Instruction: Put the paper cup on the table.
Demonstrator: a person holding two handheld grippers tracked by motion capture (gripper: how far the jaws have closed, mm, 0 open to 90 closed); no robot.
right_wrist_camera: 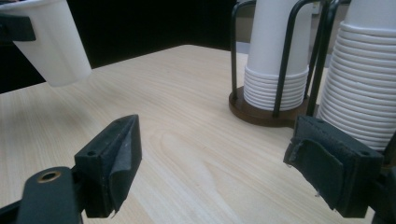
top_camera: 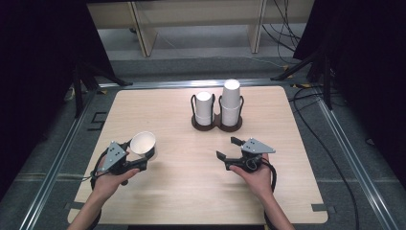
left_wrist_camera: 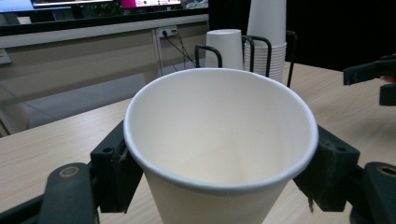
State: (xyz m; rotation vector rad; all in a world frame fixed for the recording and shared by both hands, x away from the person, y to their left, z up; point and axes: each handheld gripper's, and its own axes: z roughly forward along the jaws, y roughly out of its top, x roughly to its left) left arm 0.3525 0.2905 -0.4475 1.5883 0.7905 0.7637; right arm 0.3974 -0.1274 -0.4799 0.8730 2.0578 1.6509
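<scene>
A white paper cup [top_camera: 143, 144] [left_wrist_camera: 219, 144] sits upright between the jaws of my left gripper [top_camera: 140, 155] [left_wrist_camera: 219, 172], which is shut on it just under the rim. The cup hangs above the table's left front part; in the right gripper view the cup [right_wrist_camera: 53, 42] shows at the top left, clear of the wood. My right gripper [top_camera: 229, 151] [right_wrist_camera: 229, 163] stands open and empty over the table in front of the cup holder [top_camera: 217, 122]. Two stacks of upside-down white cups [top_camera: 204, 108] [top_camera: 231, 99] stand in the holder.
The dark wire holder [right_wrist_camera: 261, 112] with its brown base is at the table's far middle. The wooden table [top_camera: 182, 191] has rounded corners and bare wood between the two hands. Black stands and cables lie on the floor around it.
</scene>
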